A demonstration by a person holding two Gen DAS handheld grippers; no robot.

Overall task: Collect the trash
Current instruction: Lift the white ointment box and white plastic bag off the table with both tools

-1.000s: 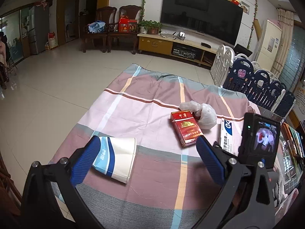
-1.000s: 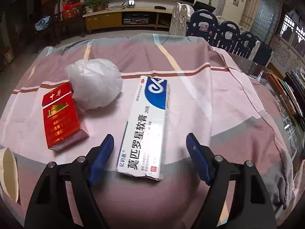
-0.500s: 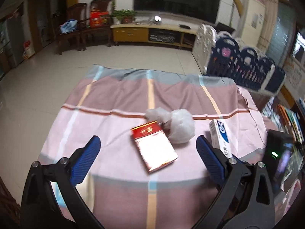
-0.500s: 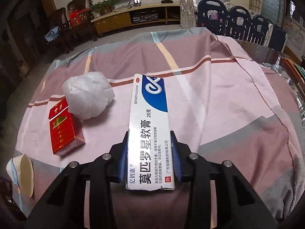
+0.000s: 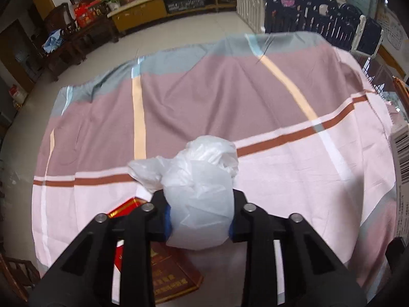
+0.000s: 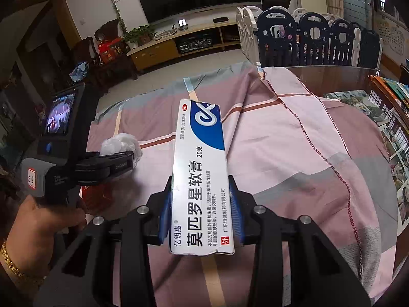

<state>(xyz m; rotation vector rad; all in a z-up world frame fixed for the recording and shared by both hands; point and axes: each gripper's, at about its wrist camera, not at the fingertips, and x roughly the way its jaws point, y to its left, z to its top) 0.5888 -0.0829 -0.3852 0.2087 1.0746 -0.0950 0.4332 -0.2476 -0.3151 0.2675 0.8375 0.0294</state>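
My left gripper (image 5: 199,220) is shut on a crumpled white plastic bag (image 5: 202,192) on the striped tablecloth (image 5: 255,97). A red cigarette pack (image 5: 166,261) lies under and beside the left fingers. My right gripper (image 6: 200,220) is shut on a long white and blue ointment box (image 6: 200,174) and holds it raised above the cloth. In the right wrist view the left gripper (image 6: 112,166) shows at the left with the white bag (image 6: 120,142) in it. The box edge shows at the right rim of the left wrist view (image 5: 401,158).
A navy and white play fence (image 6: 306,43) stands behind the table. Books and pictures (image 6: 393,117) lie at the right under glass. A TV cabinet (image 6: 179,46) and dark chairs (image 5: 66,33) stand across the tiled floor.
My left gripper moved forward and shut on the white bag. My right gripper lifted the ointment box off the cloth. The paper cup has left the view.
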